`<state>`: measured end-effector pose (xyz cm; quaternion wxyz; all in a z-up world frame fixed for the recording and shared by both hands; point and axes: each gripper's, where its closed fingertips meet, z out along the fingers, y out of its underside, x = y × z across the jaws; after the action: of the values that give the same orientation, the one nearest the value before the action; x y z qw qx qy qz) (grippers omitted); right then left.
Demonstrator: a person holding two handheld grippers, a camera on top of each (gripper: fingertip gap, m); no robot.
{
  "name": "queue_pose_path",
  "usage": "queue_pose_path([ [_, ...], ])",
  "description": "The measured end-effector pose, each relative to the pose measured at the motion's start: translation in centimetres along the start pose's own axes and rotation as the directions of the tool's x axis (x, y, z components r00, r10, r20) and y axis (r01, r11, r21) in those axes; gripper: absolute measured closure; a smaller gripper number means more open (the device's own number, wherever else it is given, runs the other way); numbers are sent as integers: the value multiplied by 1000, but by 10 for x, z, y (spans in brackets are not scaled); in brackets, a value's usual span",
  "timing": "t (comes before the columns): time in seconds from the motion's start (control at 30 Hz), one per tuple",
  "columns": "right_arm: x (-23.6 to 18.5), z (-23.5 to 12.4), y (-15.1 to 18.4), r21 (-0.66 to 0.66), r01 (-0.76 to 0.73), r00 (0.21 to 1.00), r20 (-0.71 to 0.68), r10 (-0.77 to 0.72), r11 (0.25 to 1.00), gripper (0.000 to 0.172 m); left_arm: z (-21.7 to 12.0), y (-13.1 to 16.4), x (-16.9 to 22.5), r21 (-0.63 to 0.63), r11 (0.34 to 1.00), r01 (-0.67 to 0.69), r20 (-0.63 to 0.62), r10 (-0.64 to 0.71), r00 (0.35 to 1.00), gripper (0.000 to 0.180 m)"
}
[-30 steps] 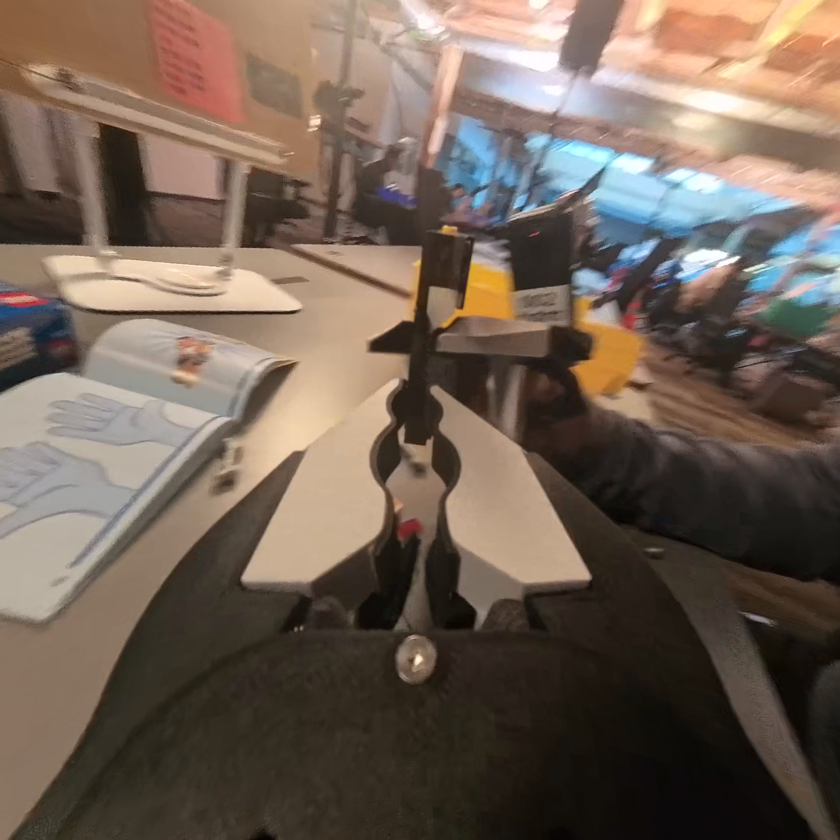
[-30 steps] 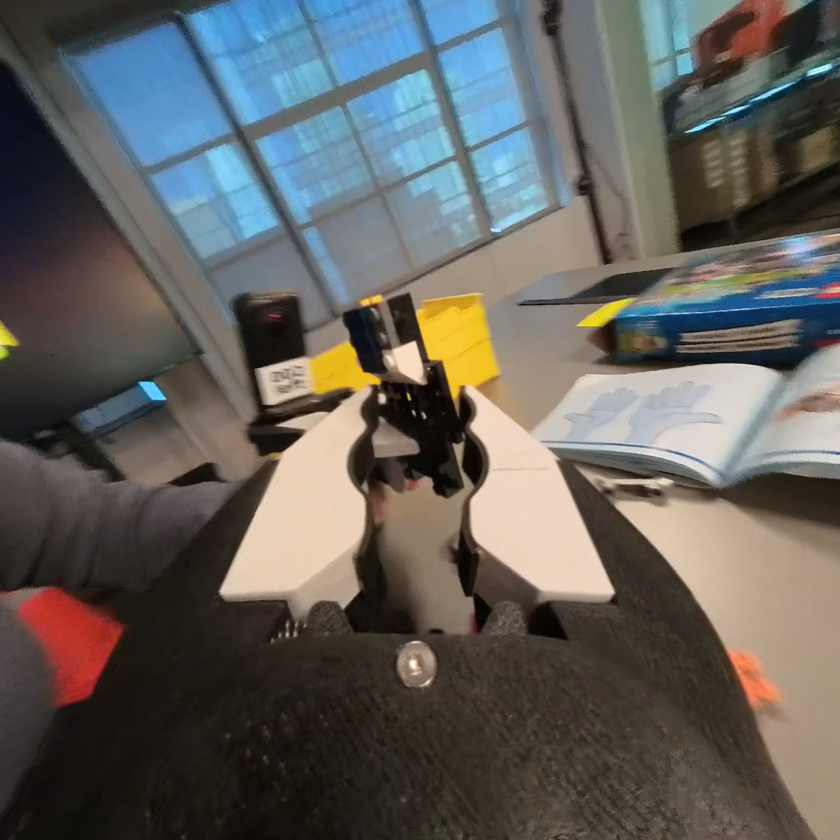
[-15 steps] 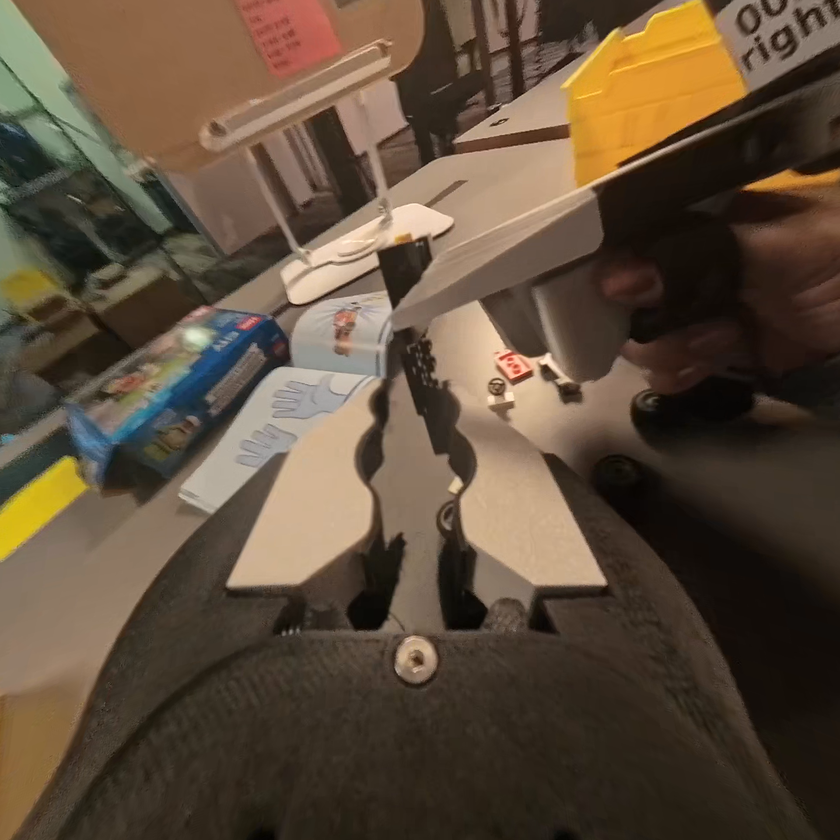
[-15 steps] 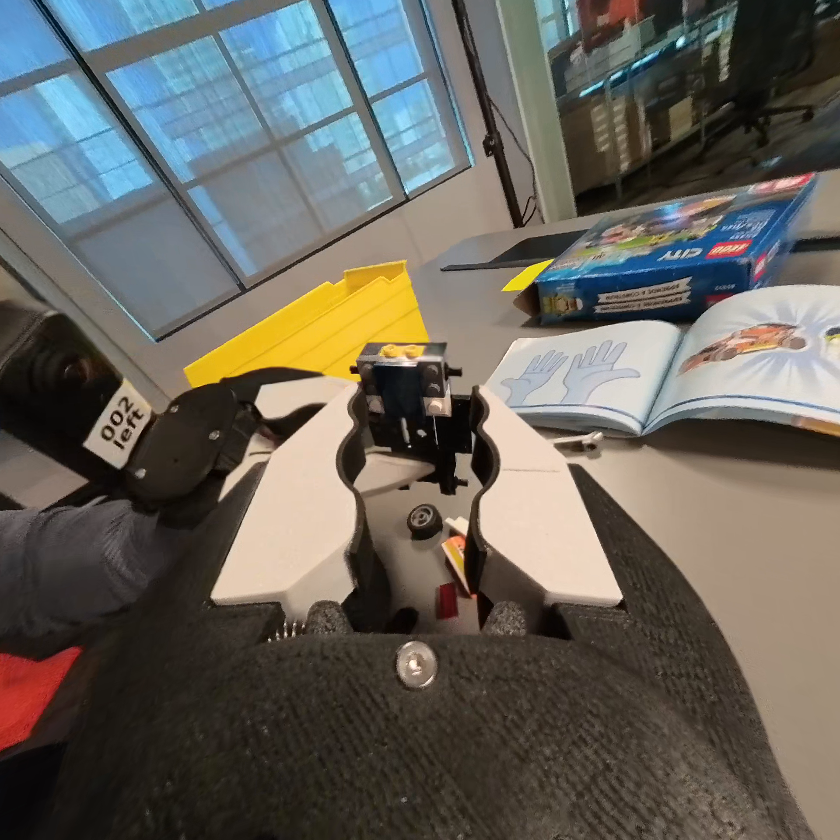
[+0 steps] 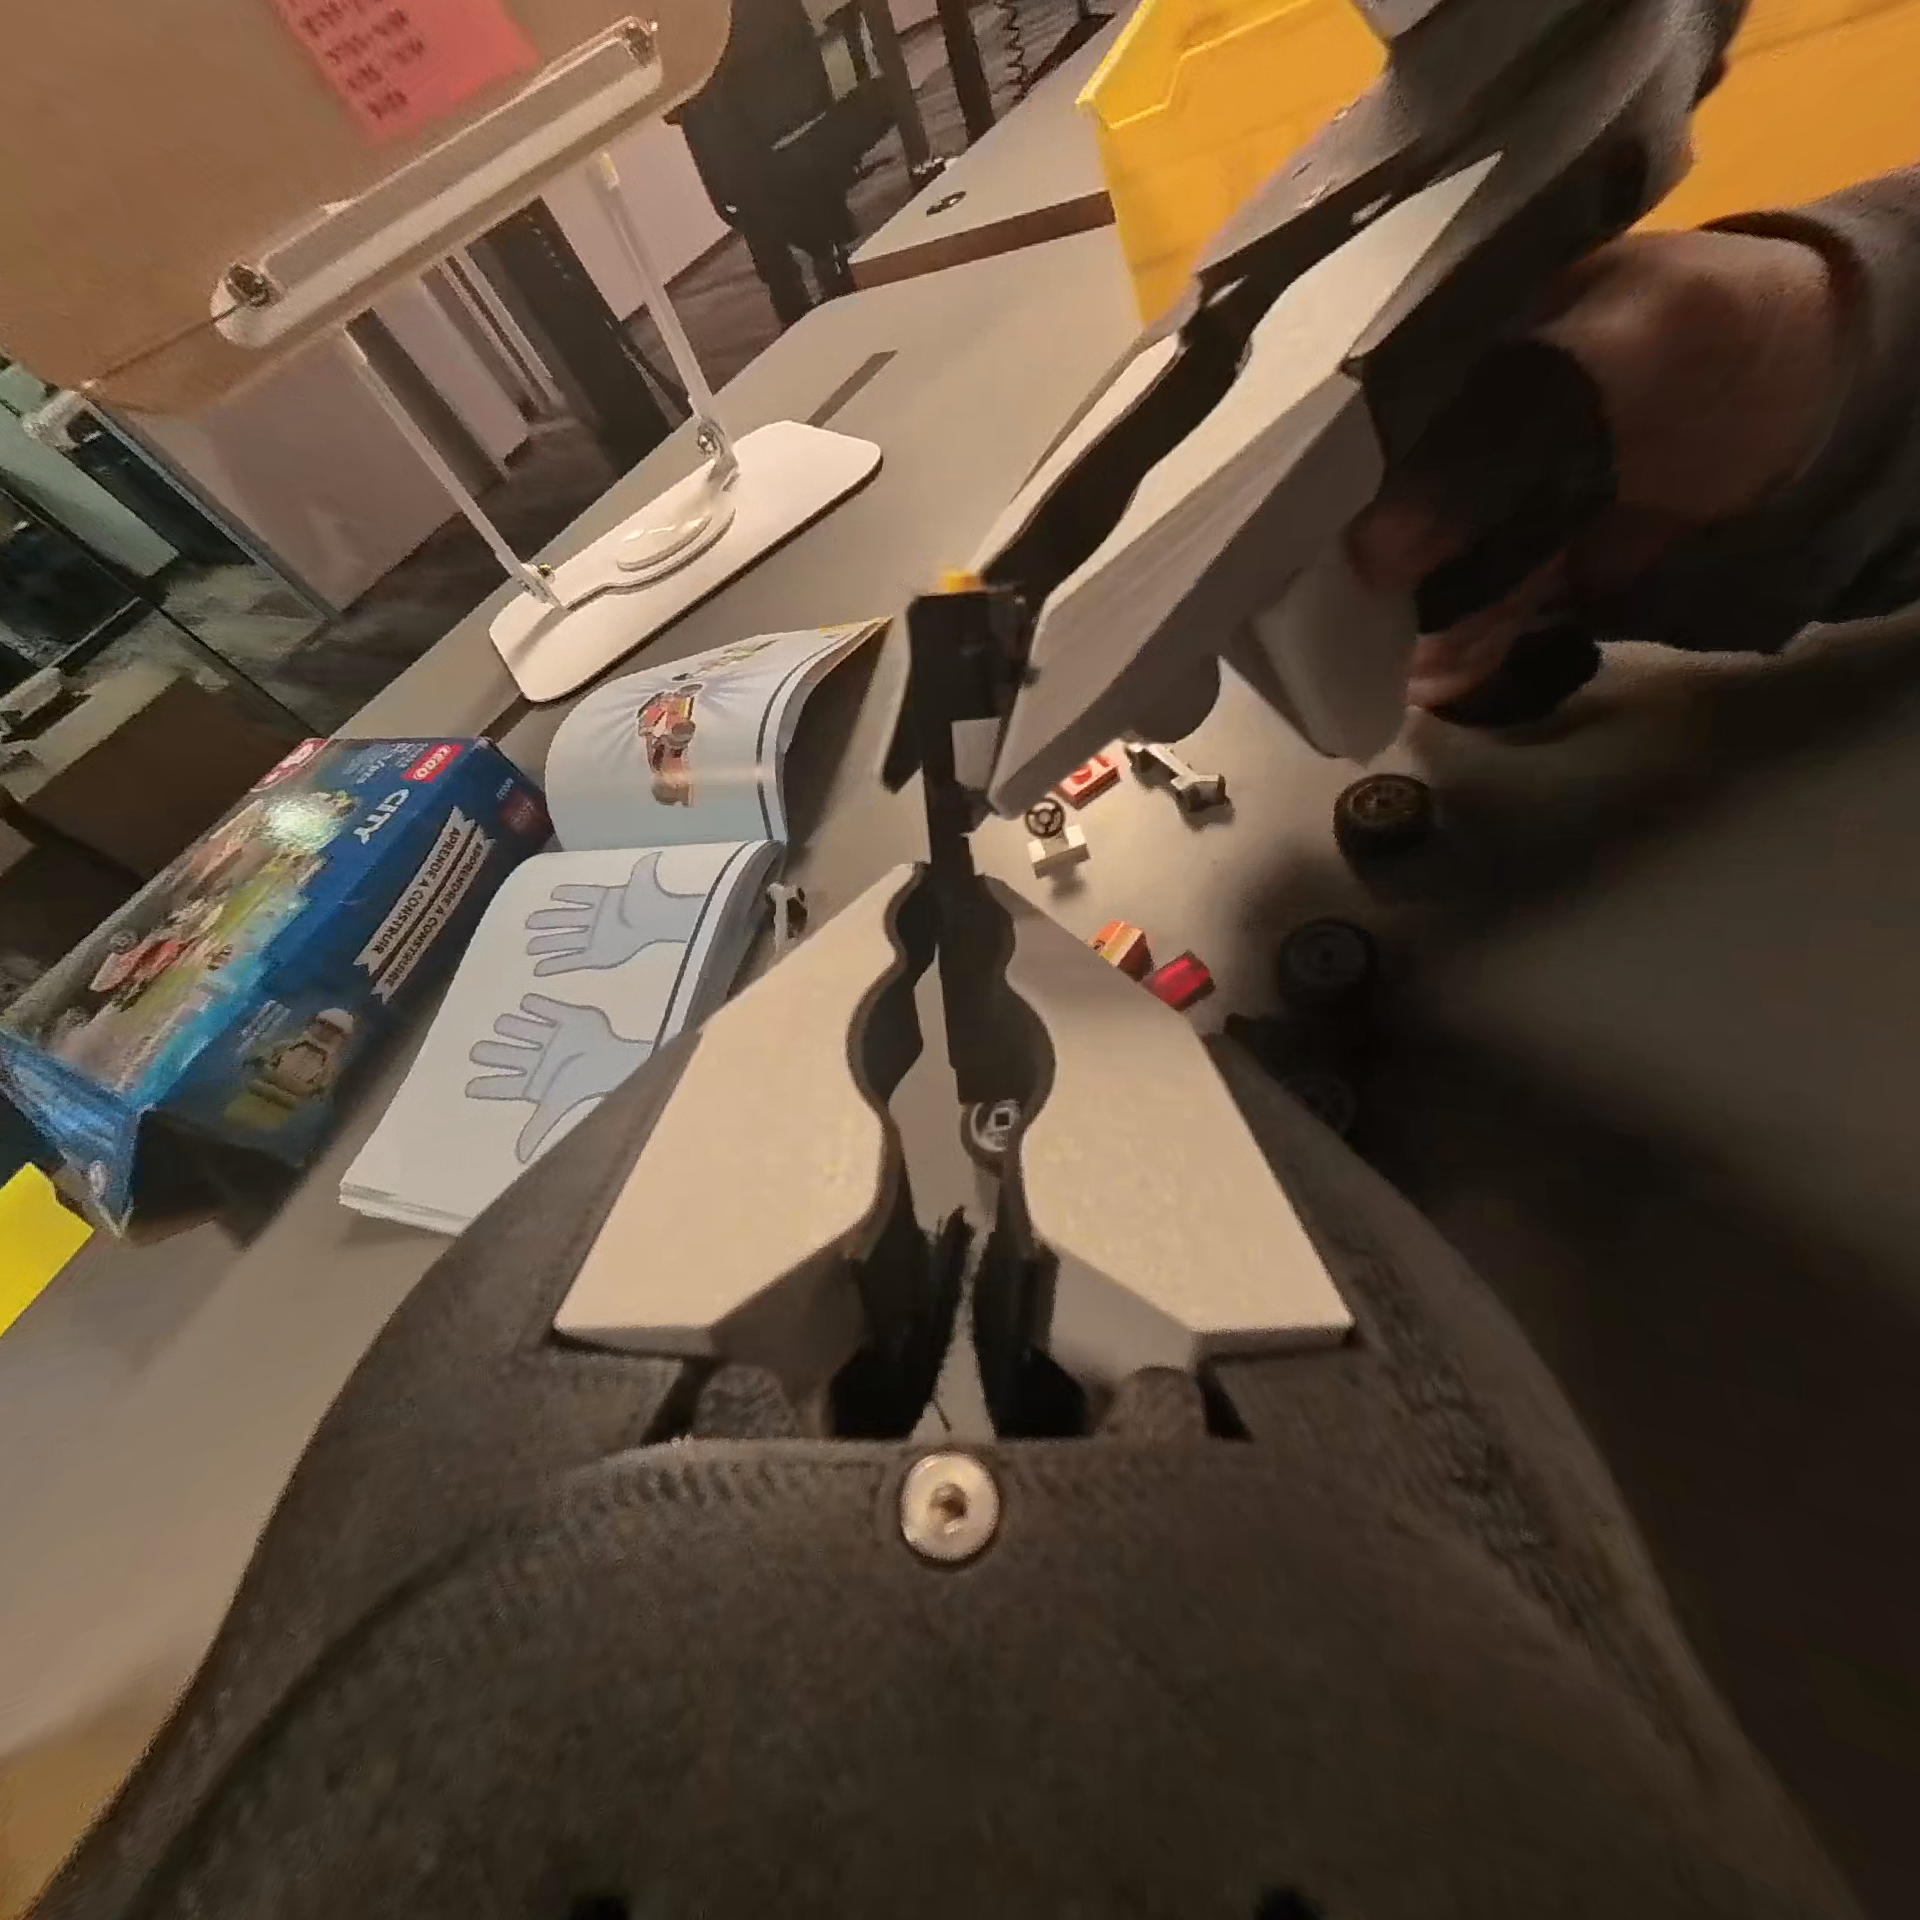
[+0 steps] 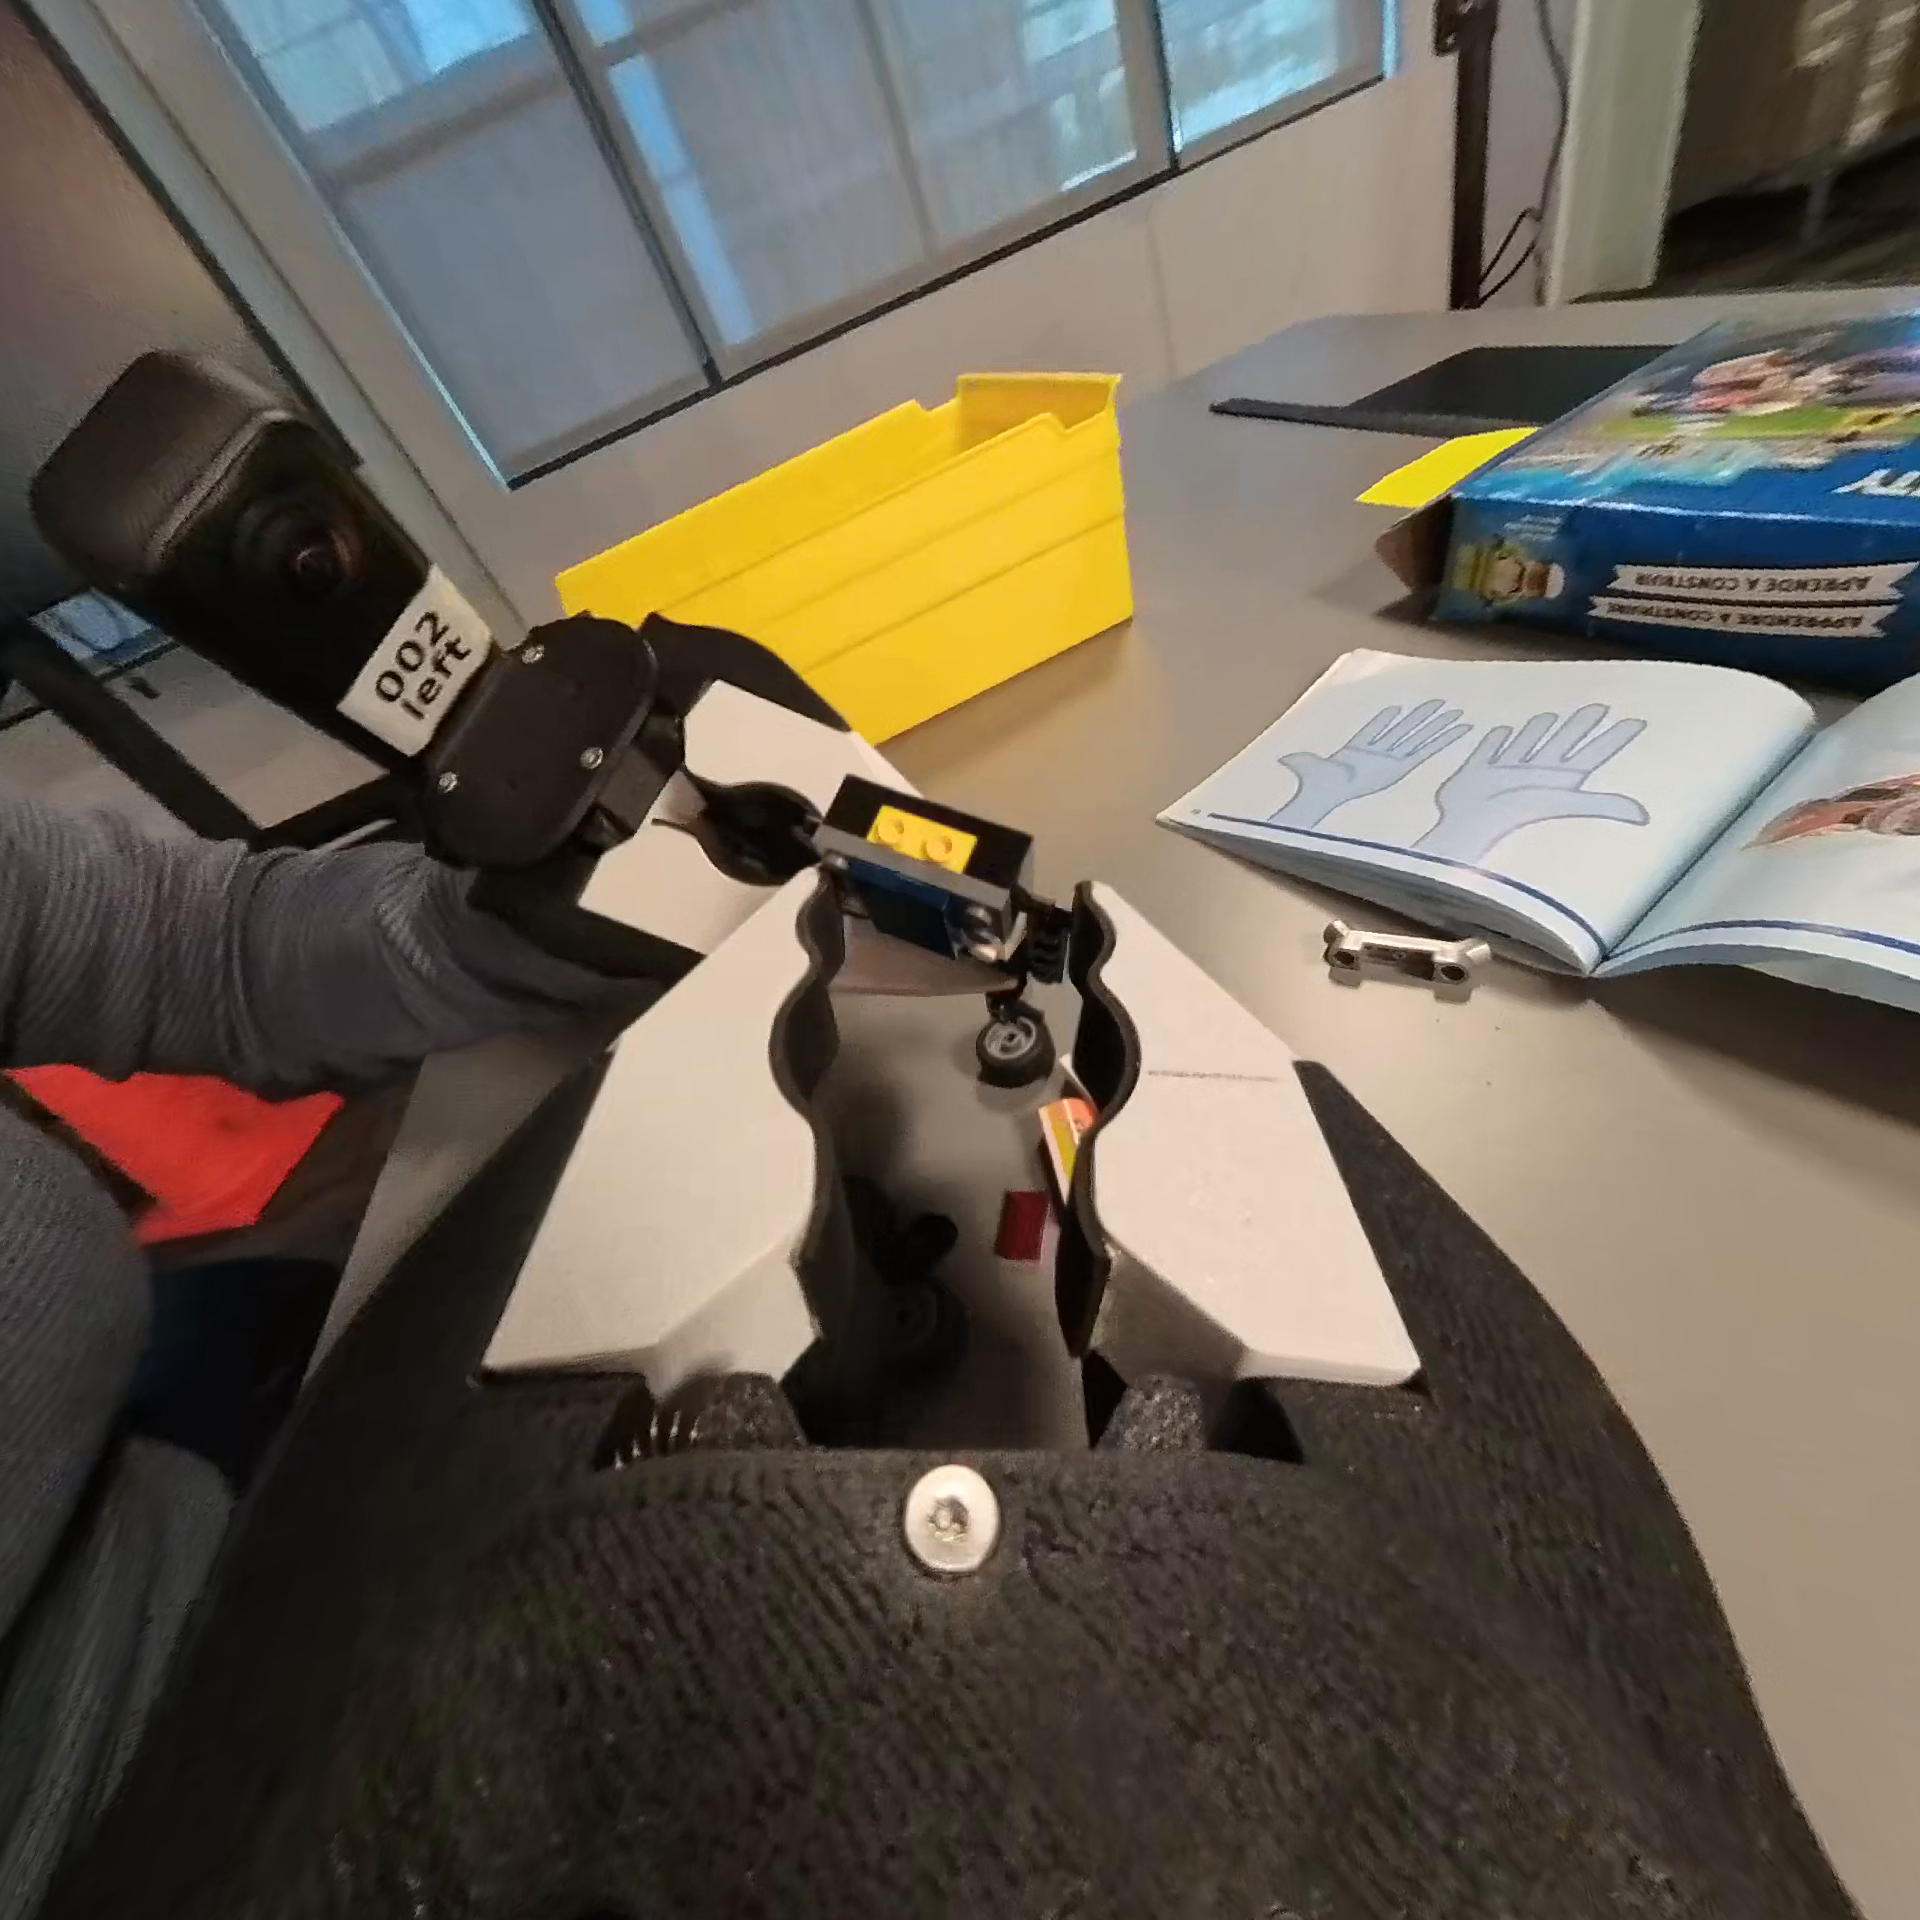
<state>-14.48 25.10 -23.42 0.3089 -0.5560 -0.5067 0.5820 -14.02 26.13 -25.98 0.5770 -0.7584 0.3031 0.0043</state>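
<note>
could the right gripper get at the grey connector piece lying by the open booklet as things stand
Probably not straight away. The grey connector piece lies bare on the table, nothing over it, but the right gripper has the brick assembly between its fingers, also clamped by the left gripper.

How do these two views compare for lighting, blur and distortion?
Left wrist view: warm, dim cast; the right side sinks into dark, smeared shadow around the wheels, and the lamp bows from the wide-angle lens. Right wrist view: cool daylight from the windows, sharper overall; the booklet is crisp, edges curve.

Two close wrist views from opposite sides, apparently both on the grey table (image 6: 1455, 1143)
</note>
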Motion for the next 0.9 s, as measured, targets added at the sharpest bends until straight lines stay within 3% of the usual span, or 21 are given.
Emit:
queue_pose_path([
  [0.1,-1,-4,6,-34,-17,998,55,19,999,129,-1,-1,3,15,1000,27,-47,-27,999,176],
  [0.27,2,-3,8,-53,-18,999,34,20,998,129,2,3,3,-17,998,-64,12,64,998,176],
  [0.43,11,9,-15,165,-188,979,-54,199,968,124,3,-2,-14,-9,999,51,127,-49,991,176],
  [0.67,17,14,-23,301,-163,949,-214,233,940,125,2,-1,-28,-16,996,83,227,-77,971,177],
  [0.9,17,11,-29,350,-219,952,-127,278,911,126,0,-7,-29,33,992,121,226,-126,966,177],
])
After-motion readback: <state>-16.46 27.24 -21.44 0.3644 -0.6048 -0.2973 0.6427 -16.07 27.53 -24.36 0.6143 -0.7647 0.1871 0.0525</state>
